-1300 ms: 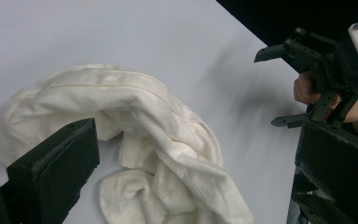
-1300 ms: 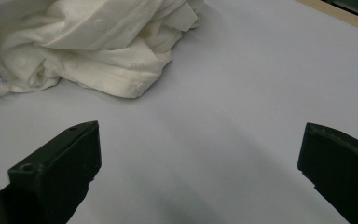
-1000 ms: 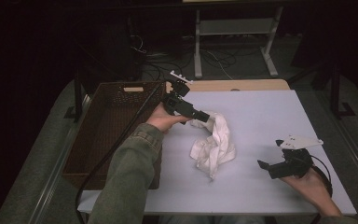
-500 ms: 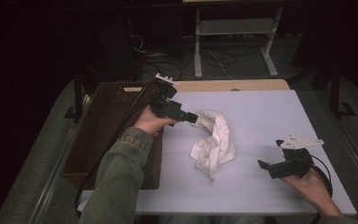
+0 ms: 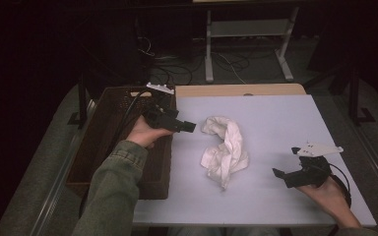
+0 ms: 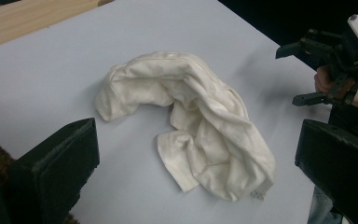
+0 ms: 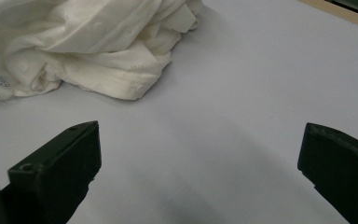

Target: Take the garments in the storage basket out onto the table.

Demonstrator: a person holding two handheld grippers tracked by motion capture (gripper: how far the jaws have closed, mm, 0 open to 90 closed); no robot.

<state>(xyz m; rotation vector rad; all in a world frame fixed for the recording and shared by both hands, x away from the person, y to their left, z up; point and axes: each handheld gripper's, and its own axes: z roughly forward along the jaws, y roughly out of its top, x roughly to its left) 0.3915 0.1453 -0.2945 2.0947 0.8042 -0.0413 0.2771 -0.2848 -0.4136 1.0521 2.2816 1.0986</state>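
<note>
A crumpled white cloth [image 5: 224, 150] lies on the pale lavender table [image 5: 275, 118], a little left of its middle. My left gripper [image 5: 189, 127] hovers at the table's left edge beside the basket and points at the cloth, a short gap away. In the left gripper view its jaws stand wide apart, and the cloth [image 6: 191, 126] lies beyond them. My right gripper [image 5: 285, 162] rests low near the front right corner and is open with nothing in it. In the right gripper view the cloth [image 7: 98, 42] lies ahead to the upper left, apart from the jaws.
A dark brown woven basket [image 5: 103, 147] stands against the table's left side. A wooden strip [image 5: 236, 90] runs along the far edge. Beyond it are cables and a metal stand [image 5: 246, 29] on the dark floor. The left gripper view also shows the right gripper [image 6: 292, 74].
My left gripper has drawn back to the left, away from the cloth and toward the basket. The cloth stays on the table. The right gripper has not moved.
</note>
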